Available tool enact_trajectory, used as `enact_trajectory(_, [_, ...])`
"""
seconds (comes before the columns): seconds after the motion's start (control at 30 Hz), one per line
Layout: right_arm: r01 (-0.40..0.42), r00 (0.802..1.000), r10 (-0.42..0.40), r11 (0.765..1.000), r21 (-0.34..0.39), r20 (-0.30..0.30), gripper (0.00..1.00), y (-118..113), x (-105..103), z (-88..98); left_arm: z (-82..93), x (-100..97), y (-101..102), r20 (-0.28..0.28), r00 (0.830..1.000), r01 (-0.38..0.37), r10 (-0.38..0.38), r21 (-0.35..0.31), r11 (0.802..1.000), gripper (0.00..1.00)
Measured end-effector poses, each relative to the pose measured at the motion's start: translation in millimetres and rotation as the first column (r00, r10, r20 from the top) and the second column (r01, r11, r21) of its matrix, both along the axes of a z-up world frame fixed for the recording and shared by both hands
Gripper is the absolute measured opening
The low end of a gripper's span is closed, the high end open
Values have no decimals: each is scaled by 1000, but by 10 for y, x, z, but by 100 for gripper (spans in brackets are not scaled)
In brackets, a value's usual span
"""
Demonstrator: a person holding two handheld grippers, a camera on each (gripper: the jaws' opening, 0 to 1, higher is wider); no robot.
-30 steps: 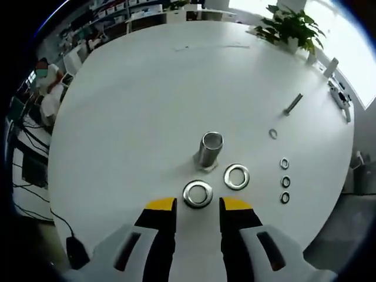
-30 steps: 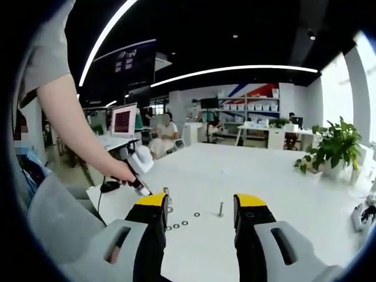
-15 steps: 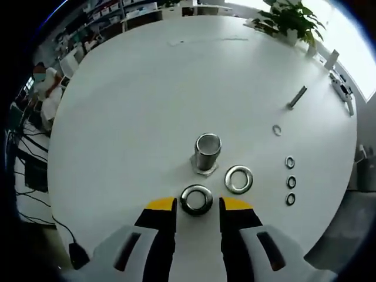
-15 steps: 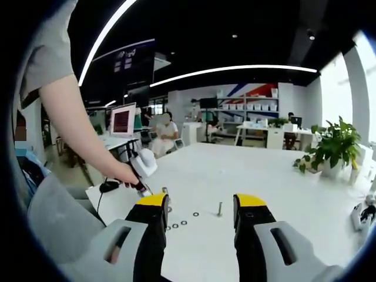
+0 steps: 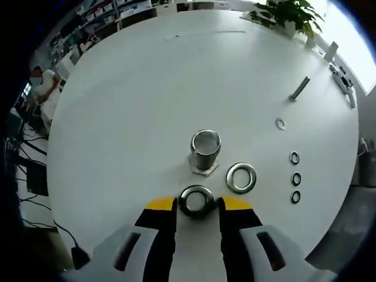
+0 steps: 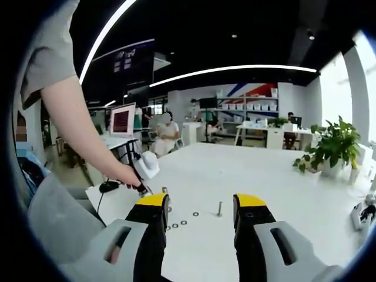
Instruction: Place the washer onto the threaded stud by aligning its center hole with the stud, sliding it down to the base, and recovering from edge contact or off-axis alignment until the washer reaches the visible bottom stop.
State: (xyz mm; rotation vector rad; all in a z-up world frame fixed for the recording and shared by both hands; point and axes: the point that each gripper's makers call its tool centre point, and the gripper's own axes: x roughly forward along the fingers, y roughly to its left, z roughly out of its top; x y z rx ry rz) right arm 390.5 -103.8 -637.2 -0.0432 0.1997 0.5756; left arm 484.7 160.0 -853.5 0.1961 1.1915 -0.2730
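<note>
The step in hand looks like the pick-up: the left gripper, jaws apart and holding nothing, has the washer lying between its tips just before the threaded stud, so the next move calls for closing on its rim, while the right gripper waits wide open and empty

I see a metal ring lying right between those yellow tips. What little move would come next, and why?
Probably close the left tool on the near shiny metal washer. The washer lies flat on the white table between the open yellow-tipped jaws, just short of the upright silver threaded stud, so gripping comes before lifting it over the stud.
</note>
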Motion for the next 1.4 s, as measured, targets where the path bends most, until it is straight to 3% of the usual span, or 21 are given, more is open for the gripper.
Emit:
enact_trajectory(0.17, [-1, 1000, 1, 1000, 2, 0, 46, 2, -1, 3, -4, 9, 0, -6, 1000, 17, -17, 4, 1000, 27])
enact_trajectory(0.33, [-4, 1000, 4, 1000, -2, -2, 46, 7, -3, -5, -15, 3, -11, -51, 997, 64, -63, 23, 998, 27])
enact_trajectory(0.77, [0, 1000, 0, 1000, 1, -4, 46, -1, 1, -2, -45, 24, -5, -74, 992, 103, -101, 26, 994, 26])
enact_trajectory(0.83, [0, 1000, 0, 1000, 1, -3, 46, 1, -1, -3, -41, 20, -23, -73, 989, 129, -127, 31, 991, 21])
enact_trajectory(1.4, [4, 1000, -4, 1000, -3, -5, 45, -14, 1, -12, -30, -5, -41, -34, 993, 111, -110, 30, 993, 21])
